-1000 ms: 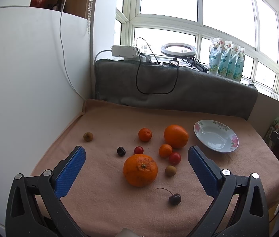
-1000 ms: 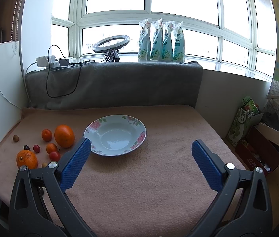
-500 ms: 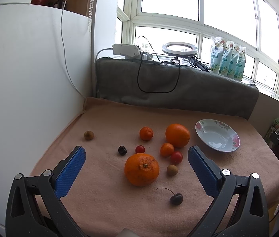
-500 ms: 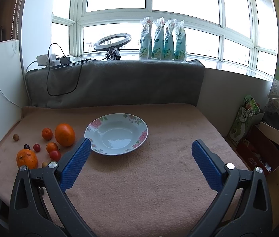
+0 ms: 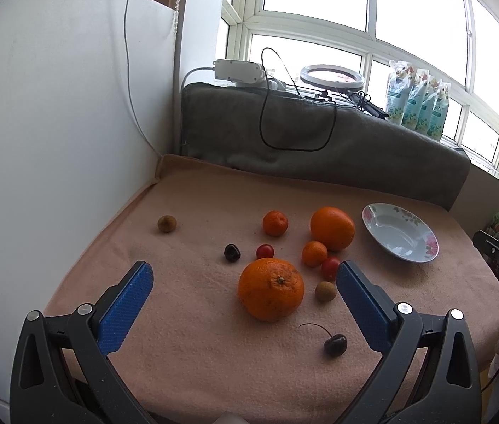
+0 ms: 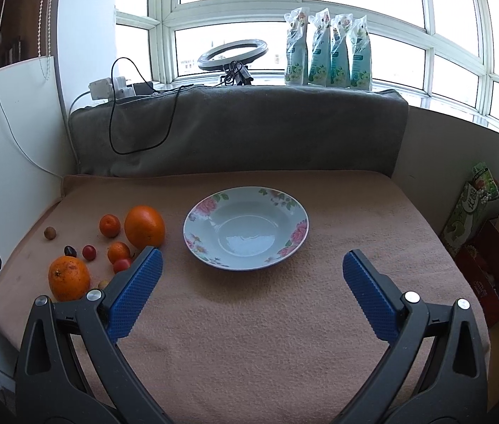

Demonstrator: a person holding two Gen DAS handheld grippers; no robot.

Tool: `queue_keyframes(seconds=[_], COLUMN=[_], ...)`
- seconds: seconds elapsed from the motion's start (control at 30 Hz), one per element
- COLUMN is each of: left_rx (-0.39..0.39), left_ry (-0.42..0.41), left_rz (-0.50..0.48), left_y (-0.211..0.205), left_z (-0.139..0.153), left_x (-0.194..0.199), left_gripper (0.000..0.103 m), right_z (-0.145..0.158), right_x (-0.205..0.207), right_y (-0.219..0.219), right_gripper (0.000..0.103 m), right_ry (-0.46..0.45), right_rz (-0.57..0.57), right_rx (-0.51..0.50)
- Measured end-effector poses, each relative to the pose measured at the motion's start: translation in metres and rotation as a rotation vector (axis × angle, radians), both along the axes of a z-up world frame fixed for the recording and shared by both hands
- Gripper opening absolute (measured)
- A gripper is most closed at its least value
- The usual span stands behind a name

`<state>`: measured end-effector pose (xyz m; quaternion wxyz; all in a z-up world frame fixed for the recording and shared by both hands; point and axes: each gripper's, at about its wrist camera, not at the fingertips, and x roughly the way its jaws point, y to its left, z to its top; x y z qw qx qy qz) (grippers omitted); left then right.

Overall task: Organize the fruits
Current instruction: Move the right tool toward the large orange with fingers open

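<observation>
Several fruits lie on a pink cloth. A big orange [image 5: 271, 289] is nearest my open, empty left gripper [image 5: 245, 275], just ahead between its fingers. Behind it are a second big orange [image 5: 332, 228], two small tangerines [image 5: 275, 223] [image 5: 314, 253], cherry tomatoes [image 5: 265, 251], dark cherries [image 5: 335, 344] and brown longans [image 5: 167, 223]. An empty floral plate [image 6: 245, 232] stands ahead of my open, empty right gripper [image 6: 249, 265]. The fruits show at the left in the right wrist view, with the near orange [image 6: 69, 277] there.
A grey cushion [image 6: 242, 130] backs the cloth, with a black cable, a power strip [image 5: 238, 70], a ring light [image 6: 232, 56] and several pouches [image 6: 327, 49] on the sill. A white wall [image 5: 54, 123] is at left. Boxes [image 6: 479, 240] stand right of the table edge.
The left gripper has moved slightly forward and down towards the near orange. The right gripper has edged a little closer to the plate. Both stay open.
</observation>
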<state>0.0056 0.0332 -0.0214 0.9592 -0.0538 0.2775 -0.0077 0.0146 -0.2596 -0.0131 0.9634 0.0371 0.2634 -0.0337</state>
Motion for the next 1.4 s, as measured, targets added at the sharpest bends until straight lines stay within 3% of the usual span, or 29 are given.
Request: queue_keyframes(seconds=[0.47, 0.77, 1.13, 1.33, 1.4], left_rx=[-0.081, -0.125, -0.160, -0.214, -0.236], left_ry=[0.074, 0.099, 0.165, 0.220, 0.240], left_rz=[-0.032, -0.127, -0.256, -0.292, -0.299], left_y=[0.012, -0.012, -0.063, -0.078, -0.080], left_z=[-0.021, -0.019, -0.029, -0.041, -0.045], left_x=[0.021, 0.052, 0.096, 0.122, 0.130], left_gripper=[0.102, 0.096, 0.089, 0.080, 0.071], right_z=[-0.009, -0.004, -0.015, -0.031, -0.038], right_x=[0.056, 0.116, 0.194, 0.225, 0.234], right_y=[0.019, 0.027, 0.053, 0.072, 0.075], right_gripper=[0.103, 0.103, 0.083, 0.069, 0.063], right_ry=[0.127, 0.216, 0.392, 0.495, 0.536], right_rz=[0.239, 0.419, 0.597, 0.667, 0.688], right_rx=[0.145, 0.236, 0.250, 0.210, 0.229])
